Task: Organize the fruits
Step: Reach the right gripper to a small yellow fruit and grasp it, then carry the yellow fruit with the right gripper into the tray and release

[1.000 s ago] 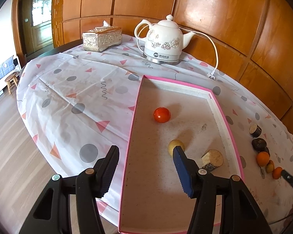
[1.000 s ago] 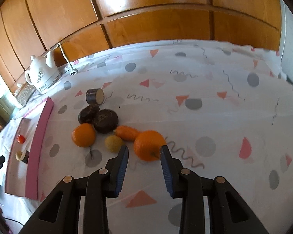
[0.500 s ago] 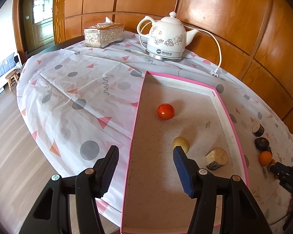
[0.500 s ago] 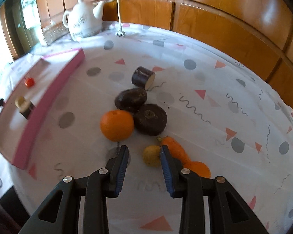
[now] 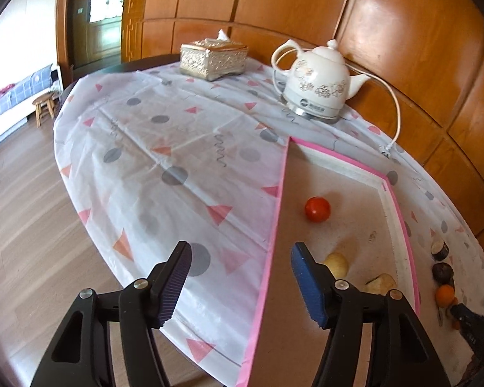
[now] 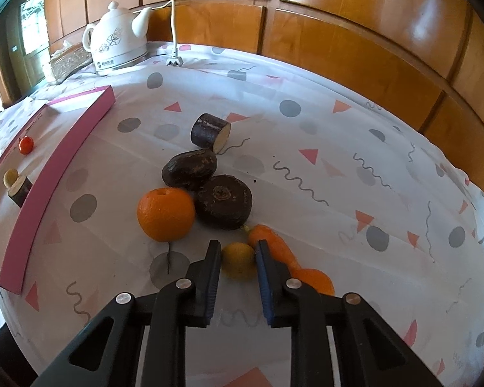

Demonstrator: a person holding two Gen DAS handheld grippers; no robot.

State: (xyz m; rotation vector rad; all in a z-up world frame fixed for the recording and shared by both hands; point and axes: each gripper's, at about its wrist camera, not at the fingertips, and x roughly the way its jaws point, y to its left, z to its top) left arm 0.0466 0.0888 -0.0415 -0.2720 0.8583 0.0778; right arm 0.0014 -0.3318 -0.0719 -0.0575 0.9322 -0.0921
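In the right wrist view my right gripper (image 6: pixel 238 253) is open, its jaws on either side of a small yellow fruit (image 6: pixel 238 259) lying on the tablecloth. An orange (image 6: pixel 165 214), a carrot (image 6: pixel 271 242), a second orange (image 6: pixel 316 280) and three dark root pieces (image 6: pixel 224 201) lie around it. In the left wrist view my left gripper (image 5: pixel 240 266) is open and empty above the near left edge of the pink tray (image 5: pixel 276 213). The tray holds a red tomato (image 5: pixel 317 209), a yellow fruit (image 5: pixel 337 262) and a cut root piece (image 5: pixel 379 282).
A white electric kettle (image 5: pixel 319 87) with its cord and a silver tissue box (image 5: pixel 214 59) stand at the table's far side. Wood-panelled wall curves behind the table. The table edge and wooden floor lie to the left.
My right gripper has moved down and forward, so the yellow fruit now sits between its jaws. My left gripper has swung left and pulled back over the tray's left edge.
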